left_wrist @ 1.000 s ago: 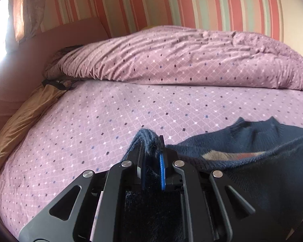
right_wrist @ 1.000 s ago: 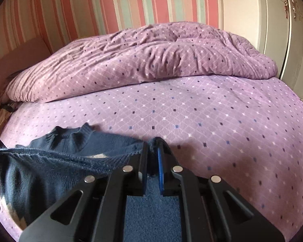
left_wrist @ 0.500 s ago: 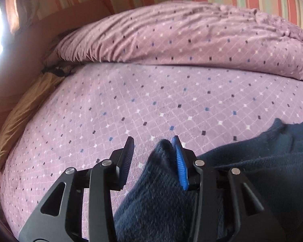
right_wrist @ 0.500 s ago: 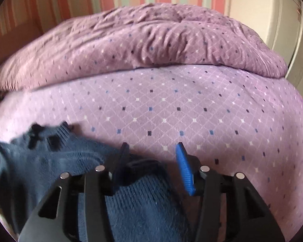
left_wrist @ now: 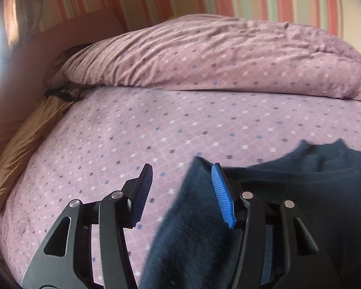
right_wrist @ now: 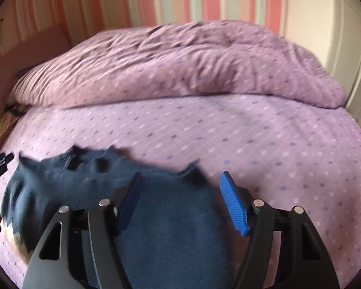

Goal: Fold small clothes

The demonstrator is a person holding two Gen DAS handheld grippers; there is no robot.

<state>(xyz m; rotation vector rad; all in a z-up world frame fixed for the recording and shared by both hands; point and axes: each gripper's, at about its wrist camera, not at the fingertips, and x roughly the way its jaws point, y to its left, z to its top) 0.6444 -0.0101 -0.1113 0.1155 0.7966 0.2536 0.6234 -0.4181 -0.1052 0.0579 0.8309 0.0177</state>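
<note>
- Both claws, left gripper (left_wrist: 181, 192) and right gripper (right_wrist: 179, 201), stand released.
- Your sweater (right_wrist: 170, 228), lower centre, looks soft, floppy; pinch its knit corners.

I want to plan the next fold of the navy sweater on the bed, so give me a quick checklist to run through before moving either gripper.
1. Left gripper open: ok, fingers spread wide.
2. Right gripper open: ok, fingers spread wide.
3. Navy sweater free of the left gripper: cannot tell; a corner of it lies against the blue pad of one finger.
4. Sweater free of the right gripper: ok; it lies between the fingers, unclamped.
5. Sweater lying flat on the purple bedsheet: cannot tell; its edges are blurred.
6. Space ahead for the fold: ok; bare sheet reaches up to the bunched duvet.
</note>
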